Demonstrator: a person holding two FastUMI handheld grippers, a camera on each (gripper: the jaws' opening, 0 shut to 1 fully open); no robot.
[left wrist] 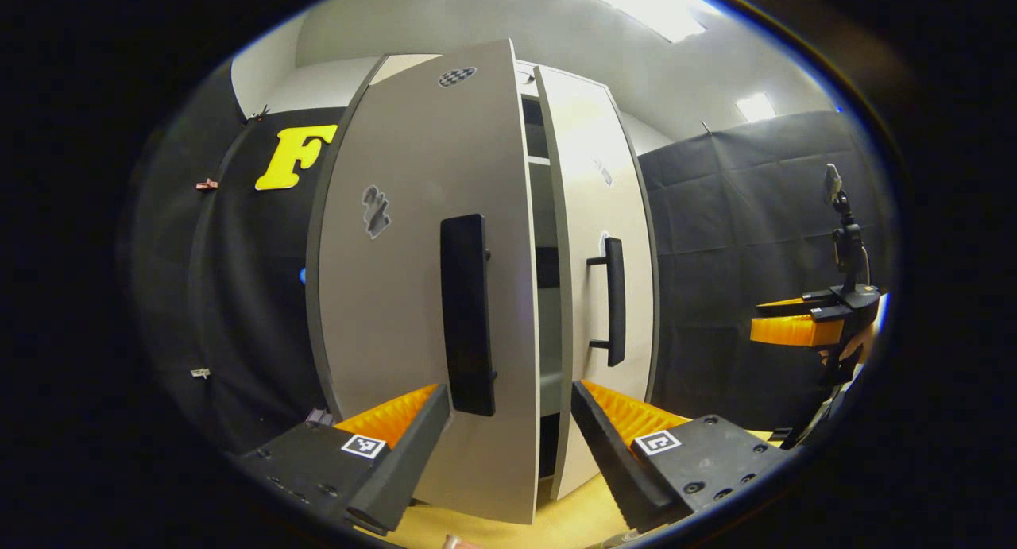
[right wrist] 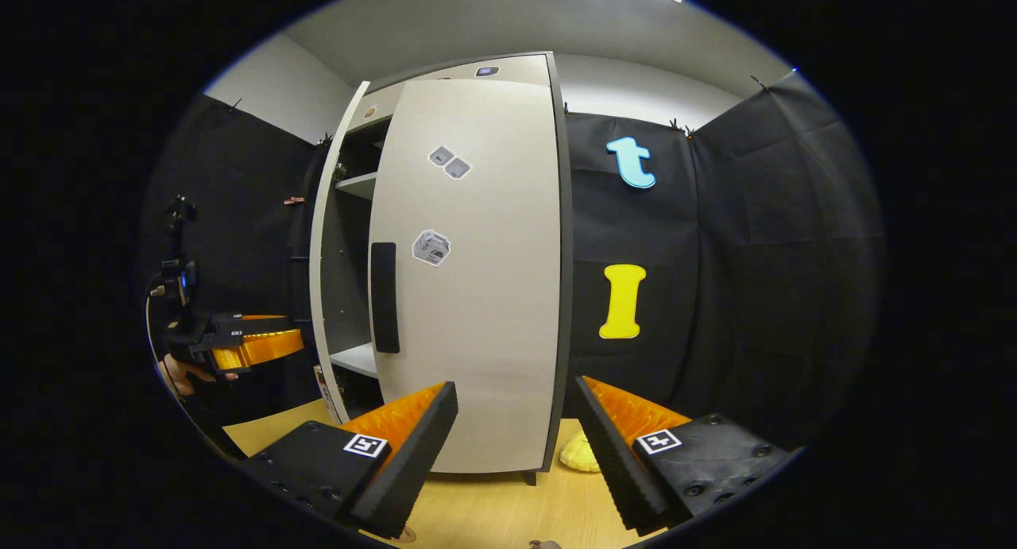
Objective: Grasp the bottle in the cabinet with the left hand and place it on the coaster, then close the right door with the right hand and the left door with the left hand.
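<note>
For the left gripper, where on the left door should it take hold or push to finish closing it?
Take the left door by its long upright black handle, coming straight from the front with the left gripper open. The bar stands proud of the panel near the free edge, so the fingers can straddle it sideways.

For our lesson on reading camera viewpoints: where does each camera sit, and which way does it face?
Left gripper view: rides the left gripper, facing the cabinet's left door and right door, which stand ajar; its own open fingers show below.
Right gripper view: rides the right gripper, facing the right door's front; open fingers below, and a hand holding the left gripper at left.
Shared: the cabinet doors, wooden table, and each other's gripper.
</note>
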